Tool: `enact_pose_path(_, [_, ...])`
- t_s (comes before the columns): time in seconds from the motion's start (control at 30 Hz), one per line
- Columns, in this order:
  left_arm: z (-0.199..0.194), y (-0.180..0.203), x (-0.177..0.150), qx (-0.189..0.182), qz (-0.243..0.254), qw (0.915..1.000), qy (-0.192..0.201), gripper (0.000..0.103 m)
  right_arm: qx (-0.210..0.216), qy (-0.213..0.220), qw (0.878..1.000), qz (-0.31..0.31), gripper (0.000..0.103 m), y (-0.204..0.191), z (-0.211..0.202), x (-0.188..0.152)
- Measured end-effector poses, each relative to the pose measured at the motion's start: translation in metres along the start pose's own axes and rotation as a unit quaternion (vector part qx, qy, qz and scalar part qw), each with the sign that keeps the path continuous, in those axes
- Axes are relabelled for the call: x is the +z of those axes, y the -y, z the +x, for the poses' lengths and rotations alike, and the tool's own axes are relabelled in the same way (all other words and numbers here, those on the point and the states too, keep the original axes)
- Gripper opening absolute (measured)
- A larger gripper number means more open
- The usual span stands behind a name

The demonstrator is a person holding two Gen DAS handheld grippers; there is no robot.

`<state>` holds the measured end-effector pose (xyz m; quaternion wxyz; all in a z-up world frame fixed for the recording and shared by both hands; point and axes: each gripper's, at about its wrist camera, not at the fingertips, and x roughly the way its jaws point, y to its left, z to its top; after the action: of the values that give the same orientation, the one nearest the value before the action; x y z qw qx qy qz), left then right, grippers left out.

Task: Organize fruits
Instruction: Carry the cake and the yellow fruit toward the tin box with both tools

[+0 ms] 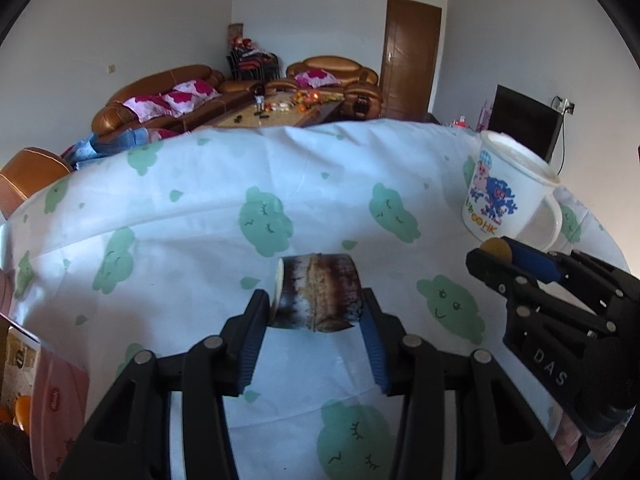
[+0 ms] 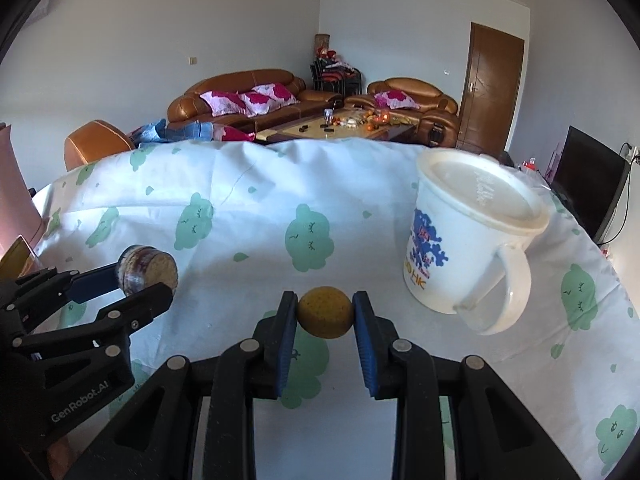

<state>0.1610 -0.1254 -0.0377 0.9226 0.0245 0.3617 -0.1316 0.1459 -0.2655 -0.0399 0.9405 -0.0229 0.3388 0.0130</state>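
Left gripper [image 1: 316, 304] clamped on a sugarcane piece [image 1: 316, 294]: short cylinder, dark purple-brown skin with pale scuffed bands, cream cut ends. Long axis runs straight across between the pads, level, one cut end facing the left pad. It's held above the cloud-print tablecloth [image 1: 192, 216], near the front edge. Right gripper [image 2: 325, 314] clamped on a small round yellow-orange fruit [image 2: 325, 312], speckled skin. White lidded mug [image 2: 472, 236] stands toward the right edge.

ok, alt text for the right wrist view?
The right gripper pinches a small yellow fruit above a cloud-print cloth. A lidded white mug stands at right; at left, the left gripper holds a brown sugarcane piece.
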Motion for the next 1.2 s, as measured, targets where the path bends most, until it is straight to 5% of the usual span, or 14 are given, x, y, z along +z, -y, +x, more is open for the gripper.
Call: enact_pose_path(1.2, [-0.039,-0.012,-0.011,0.021,-0.025,0.9952,0.092,0.047,-0.002,0.097,0.995,-0.005,0.03,-0.002,-0.036,-0.005])
